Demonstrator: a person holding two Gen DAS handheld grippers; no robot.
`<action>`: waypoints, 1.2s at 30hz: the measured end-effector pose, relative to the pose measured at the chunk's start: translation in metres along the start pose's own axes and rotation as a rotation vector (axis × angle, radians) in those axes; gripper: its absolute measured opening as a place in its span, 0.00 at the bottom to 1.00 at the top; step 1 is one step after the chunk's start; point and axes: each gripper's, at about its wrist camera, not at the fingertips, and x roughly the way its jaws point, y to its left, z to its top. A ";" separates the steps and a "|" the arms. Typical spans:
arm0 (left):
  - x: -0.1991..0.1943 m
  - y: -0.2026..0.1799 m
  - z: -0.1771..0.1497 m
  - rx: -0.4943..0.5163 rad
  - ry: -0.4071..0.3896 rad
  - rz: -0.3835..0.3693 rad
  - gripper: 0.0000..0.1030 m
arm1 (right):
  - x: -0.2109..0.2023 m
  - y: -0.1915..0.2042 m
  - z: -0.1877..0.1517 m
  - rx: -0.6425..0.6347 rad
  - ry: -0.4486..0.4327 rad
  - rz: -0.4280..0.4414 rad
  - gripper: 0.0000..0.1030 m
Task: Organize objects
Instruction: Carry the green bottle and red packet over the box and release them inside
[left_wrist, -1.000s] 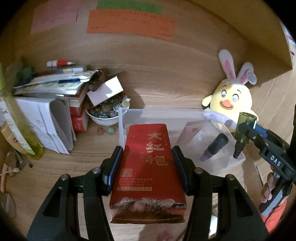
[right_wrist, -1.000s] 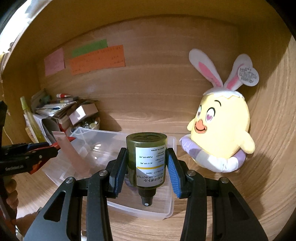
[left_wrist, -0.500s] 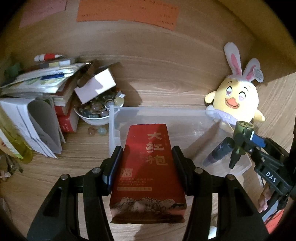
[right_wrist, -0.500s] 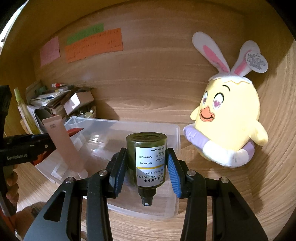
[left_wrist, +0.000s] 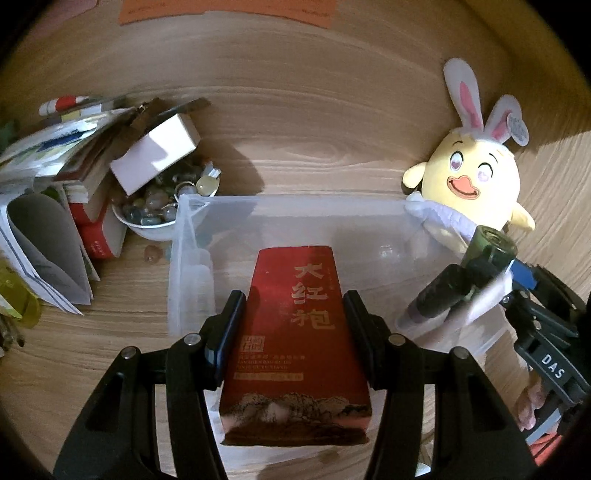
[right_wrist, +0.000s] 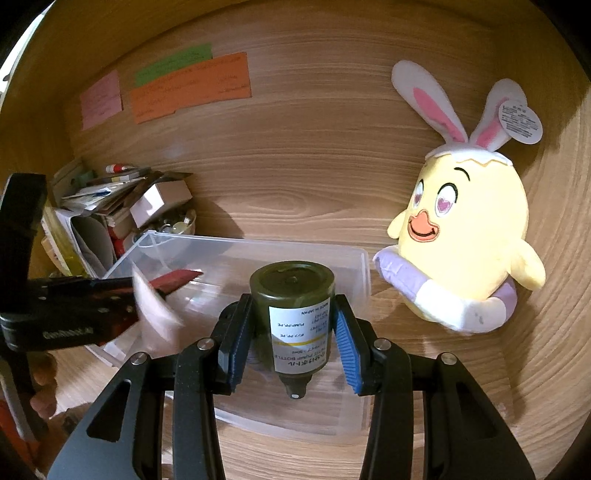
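Red tea box (left_wrist: 295, 332), clamped in left tongs (left_wrist: 293, 332) above clear bin (left_wrist: 288, 206); green pump bottle (right_wrist: 293, 317), inverted, clamped in right tongs (right_wrist: 291, 343): lower each fully inside before releasing.

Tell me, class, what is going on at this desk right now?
A person is tidying a wooden desk with a gripper in each hand. The left gripper is shut on a red tea box, held over the clear plastic bin. The right gripper grips a dark green pump bottle upside down, over the same bin. A yellow plush chick sits beside the bin, and a bowl of stones and stacked papers lie to its left.
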 end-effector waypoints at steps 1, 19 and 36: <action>0.000 -0.001 0.000 0.001 0.000 -0.002 0.52 | 0.000 0.001 0.000 -0.001 0.000 0.003 0.38; -0.004 0.000 0.001 -0.010 -0.003 -0.021 0.54 | 0.014 0.038 -0.012 -0.130 0.084 0.061 0.39; -0.062 0.005 -0.006 0.045 -0.125 0.012 0.72 | 0.015 0.025 -0.009 -0.108 0.121 0.030 0.53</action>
